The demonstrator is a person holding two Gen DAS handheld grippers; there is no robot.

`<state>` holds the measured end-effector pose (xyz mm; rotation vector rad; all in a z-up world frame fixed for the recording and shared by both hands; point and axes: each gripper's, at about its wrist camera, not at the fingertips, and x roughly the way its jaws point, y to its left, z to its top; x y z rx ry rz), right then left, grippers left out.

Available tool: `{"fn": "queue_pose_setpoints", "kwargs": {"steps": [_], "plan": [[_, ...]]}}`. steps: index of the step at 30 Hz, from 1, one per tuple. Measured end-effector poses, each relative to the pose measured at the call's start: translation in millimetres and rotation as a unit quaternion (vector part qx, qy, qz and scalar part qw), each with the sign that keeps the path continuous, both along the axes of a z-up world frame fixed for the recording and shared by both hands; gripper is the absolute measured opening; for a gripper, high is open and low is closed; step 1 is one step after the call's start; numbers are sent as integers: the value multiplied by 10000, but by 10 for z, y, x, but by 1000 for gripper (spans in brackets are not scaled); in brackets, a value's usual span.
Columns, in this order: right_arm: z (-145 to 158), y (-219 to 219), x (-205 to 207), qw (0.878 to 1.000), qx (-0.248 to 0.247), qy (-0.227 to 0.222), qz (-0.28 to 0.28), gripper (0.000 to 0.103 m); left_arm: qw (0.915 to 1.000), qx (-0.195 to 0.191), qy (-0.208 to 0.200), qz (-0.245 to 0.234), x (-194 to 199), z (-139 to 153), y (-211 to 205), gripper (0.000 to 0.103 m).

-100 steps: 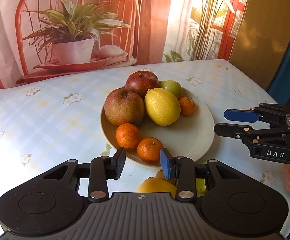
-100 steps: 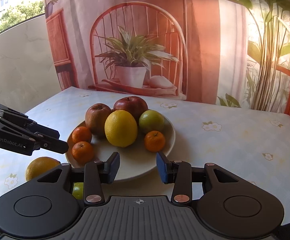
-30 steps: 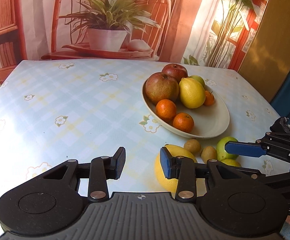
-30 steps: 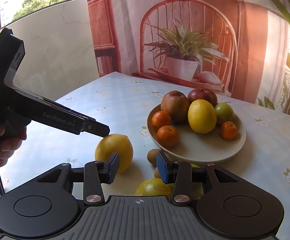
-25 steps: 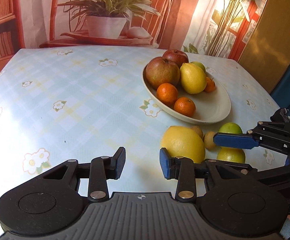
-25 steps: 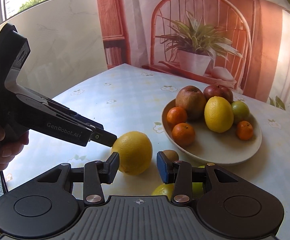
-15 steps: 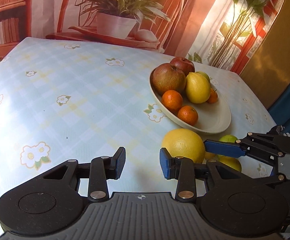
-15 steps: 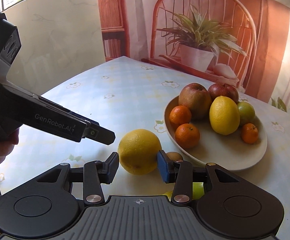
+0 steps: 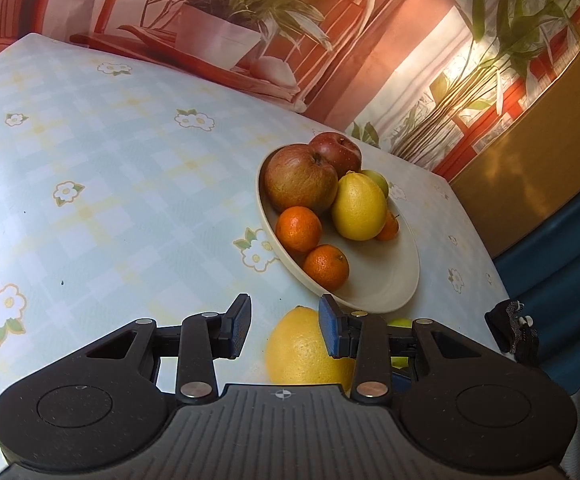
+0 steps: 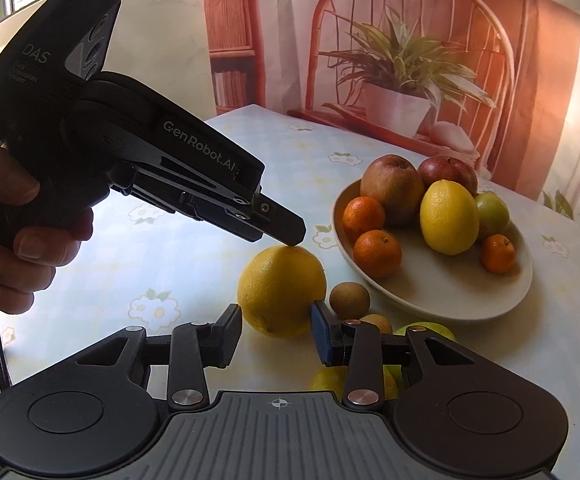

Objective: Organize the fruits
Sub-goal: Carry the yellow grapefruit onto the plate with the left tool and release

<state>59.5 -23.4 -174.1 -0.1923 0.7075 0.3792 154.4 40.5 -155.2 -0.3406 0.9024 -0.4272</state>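
Observation:
A beige plate holds two apples, a lemon, a green fruit and three mandarins; it also shows in the left wrist view. A big yellow citrus lies loose on the table beside the plate, seen in the left wrist view too. My right gripper is open, its jaws level with the near side of the citrus, apart from it. My left gripper is open and hovers just above the citrus; in the right wrist view its fingertips touch or nearly touch the fruit's top.
Two small brown fruits and yellow-green fruits lie on the table by the plate's near rim. The floral tablecloth stretches left. A printed backdrop stands behind; the table edge drops off at right.
Both grippers have closed in on the big yellow citrus. The left one came down over its top; the right one moved up to it. Both jaws stay open.

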Motion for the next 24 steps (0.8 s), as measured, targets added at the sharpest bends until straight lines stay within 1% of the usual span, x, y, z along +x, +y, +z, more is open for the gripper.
{"fn": "queue_pose_setpoints", "kwargs": {"steps": [2,4,7,10,13,15,17,19,24], "plan": [[-5,-17,-12,10000,74,41,-19,36,9999,27,-25,-108,-40,11,15,39],[-11,-29,-10,9998,169,130,-25,40,9998,65,-48,-206,-81,27,34,40],[-29,-10,5,9997,194,169,-48,42,9994,101,-79,-320,-140,39,81,40],[-51,22,30,9996,194,212,-52,44,9995,126,-100,-290,-182,37,124,40],[-71,51,38,9997,143,193,-73,44,9996,107,-96,-251,-203,32,157,40],[-77,69,22,9999,71,142,-46,44,9997,51,-50,-235,-194,31,177,40],[-82,64,7,9999,64,132,-44,44,9998,-127,71,-153,-148,19,203,39],[-81,56,6,9999,82,142,-51,44,9995,-314,59,-41,-121,9,213,39],[-84,68,-3,9999,25,123,-33,44,9988,-443,174,-78,-83,-58,129,39]]}}
